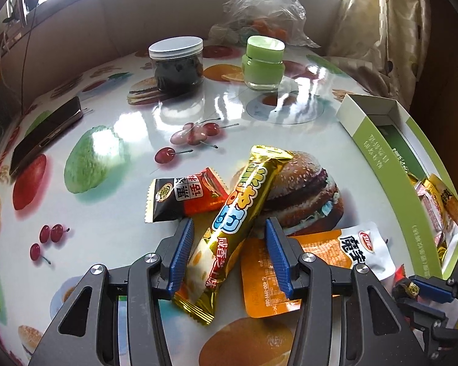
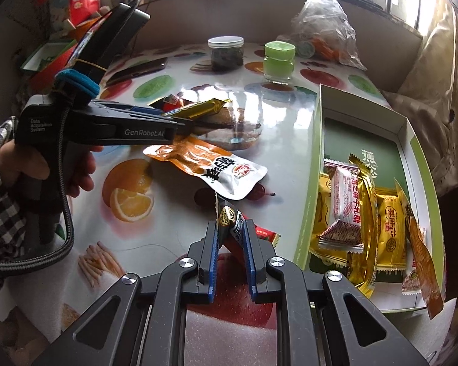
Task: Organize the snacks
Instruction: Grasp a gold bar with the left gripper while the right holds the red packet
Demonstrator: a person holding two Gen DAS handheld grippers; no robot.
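Jaws of the right gripper (image 2: pixel 230 228) are clamping a black-and-red snack packet (image 2: pixel 232 224) just beside the green box (image 2: pixel 313 164), which is holding gold and white wrapped snacks (image 2: pixel 349 210). The left gripper (image 1: pixel 229 235) is straddling a gold snack bar (image 1: pixel 238 216), jaws parted, pads not pressing. An orange pouch (image 1: pixel 329 253) and another black-and-red packet (image 1: pixel 186 195) are lying alongside. Farther off, a dark-filled jar (image 1: pixel 177 64), a green jar (image 1: pixel 263 62), a phone (image 1: pixel 45 134) and a plastic bag (image 1: pixel 265 9) are sitting.
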